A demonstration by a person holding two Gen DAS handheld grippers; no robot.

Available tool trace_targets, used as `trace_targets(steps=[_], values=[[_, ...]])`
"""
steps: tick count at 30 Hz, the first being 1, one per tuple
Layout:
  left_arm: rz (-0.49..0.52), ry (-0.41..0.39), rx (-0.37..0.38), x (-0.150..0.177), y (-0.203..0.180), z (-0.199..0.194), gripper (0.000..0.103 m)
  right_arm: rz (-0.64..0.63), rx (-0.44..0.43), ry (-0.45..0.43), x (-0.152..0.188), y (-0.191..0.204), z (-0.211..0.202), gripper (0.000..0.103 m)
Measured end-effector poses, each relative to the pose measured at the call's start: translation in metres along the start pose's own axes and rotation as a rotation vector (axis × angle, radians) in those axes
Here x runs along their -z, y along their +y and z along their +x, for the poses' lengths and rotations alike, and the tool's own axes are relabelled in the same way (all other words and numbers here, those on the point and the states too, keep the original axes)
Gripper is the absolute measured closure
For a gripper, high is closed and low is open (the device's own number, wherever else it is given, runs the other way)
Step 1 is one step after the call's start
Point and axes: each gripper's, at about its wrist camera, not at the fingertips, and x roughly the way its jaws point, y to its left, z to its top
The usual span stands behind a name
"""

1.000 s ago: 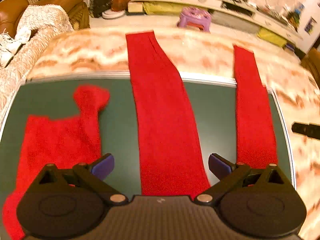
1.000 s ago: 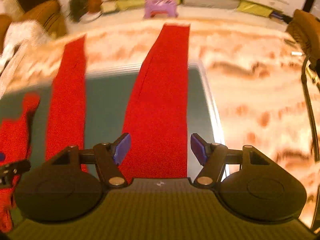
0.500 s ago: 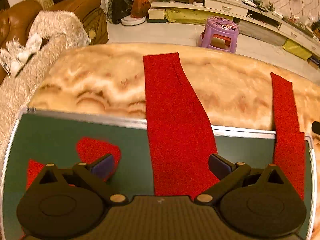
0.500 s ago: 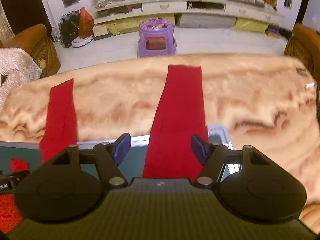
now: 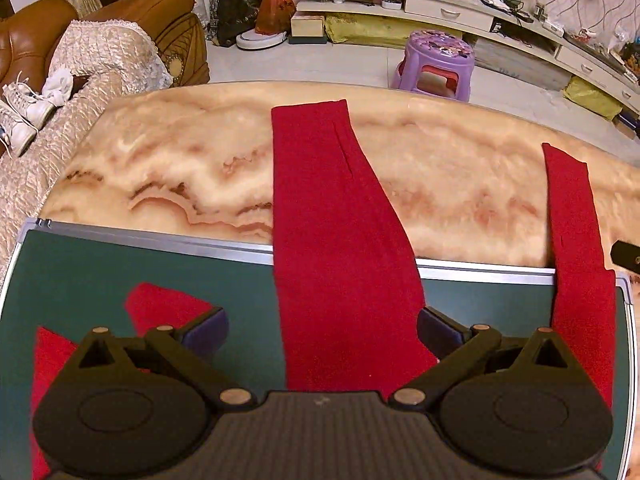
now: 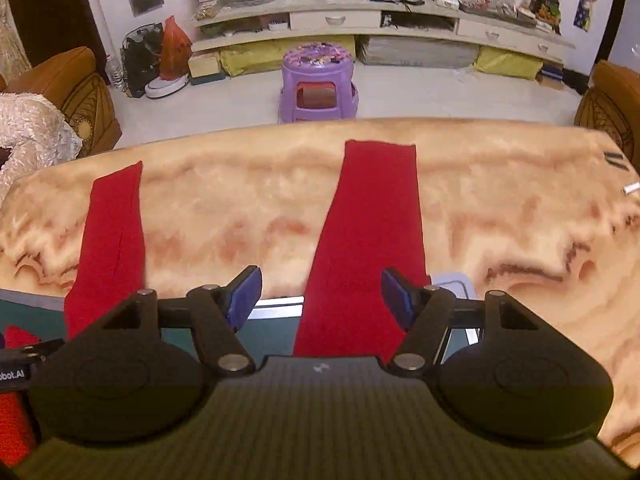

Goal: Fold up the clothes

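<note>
A red garment lies flat across a green board [image 5: 100,272] and the marble table [image 5: 180,160]. Two long red legs run away from me. In the left wrist view the left leg [image 5: 332,220] passes between my open left gripper [image 5: 322,326], and the right leg [image 5: 576,240] lies far right. A folded red part [image 5: 160,304] sits at the left of the board. In the right wrist view my open right gripper [image 6: 322,294] straddles the right leg [image 6: 372,232]; the left leg [image 6: 112,232] lies to its left. Both grippers are empty.
A purple stool [image 6: 318,80] stands on the floor beyond the table's far edge. A sofa with a cream throw [image 5: 100,60] is at the left. A brown chair [image 6: 612,112] is at the right. Small items [image 6: 616,160] lie at the table's right edge.
Both grippers have moved forward along the red legs toward their far ends and tilted up. Both stay open and empty.
</note>
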Motion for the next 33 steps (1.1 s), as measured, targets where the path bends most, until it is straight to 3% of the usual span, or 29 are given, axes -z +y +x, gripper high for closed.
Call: trace_targets(steps=[33], values=[[0.013,-0.005,0.031,0.04,-0.01,-0.017,0.0,-0.04,-0.019,0.021,0.047,0.0,-0.016,0.029]])
